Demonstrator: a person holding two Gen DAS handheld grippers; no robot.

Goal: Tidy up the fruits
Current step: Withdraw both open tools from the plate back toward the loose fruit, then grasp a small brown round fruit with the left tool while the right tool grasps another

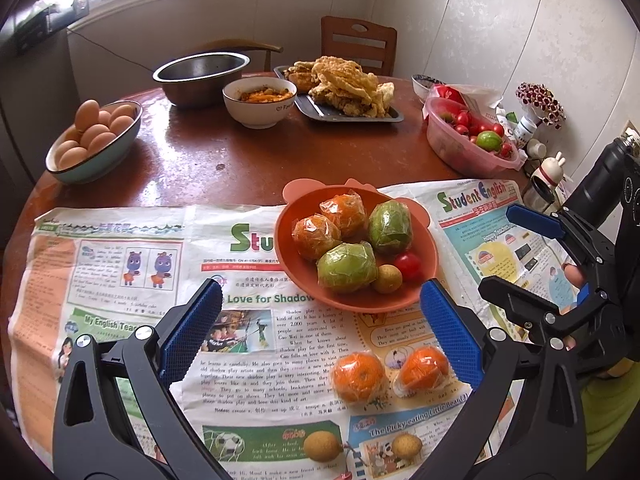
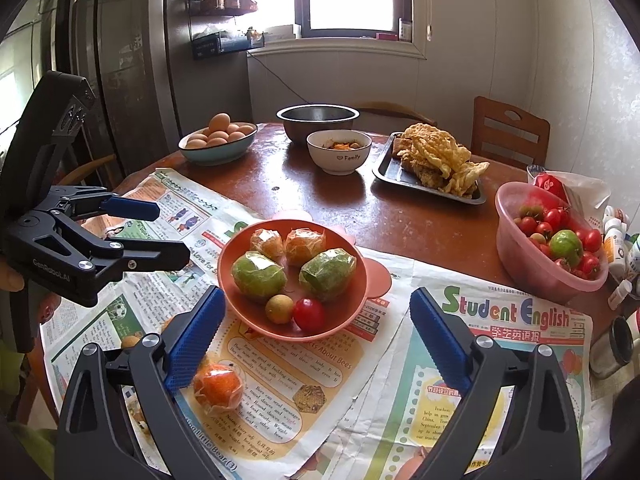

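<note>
An orange plate (image 1: 360, 301) (image 2: 256, 320) on newspaper holds two wrapped oranges, two wrapped green fruits (image 1: 347, 267), a longan and a cherry tomato (image 2: 308, 314). Nearer to me on the paper lie two wrapped oranges (image 1: 359, 376) (image 1: 424, 366) and two longans (image 1: 322, 446). My left gripper (image 1: 320, 332) (image 2: 156, 232) is open above these loose oranges, with nothing between its blue pads. My right gripper (image 2: 318, 336) (image 1: 516, 256) is open too, just short of the plate, and one wrapped orange (image 2: 218, 388) lies by its left finger.
On the round wooden table farther back are a bowl of eggs (image 1: 94, 140), a steel bowl (image 1: 200, 74), a white bowl (image 1: 260, 102) and a tray of fried food (image 1: 344, 88). A pink tub of tomatoes (image 2: 552, 240) and small bottles crowd the right edge.
</note>
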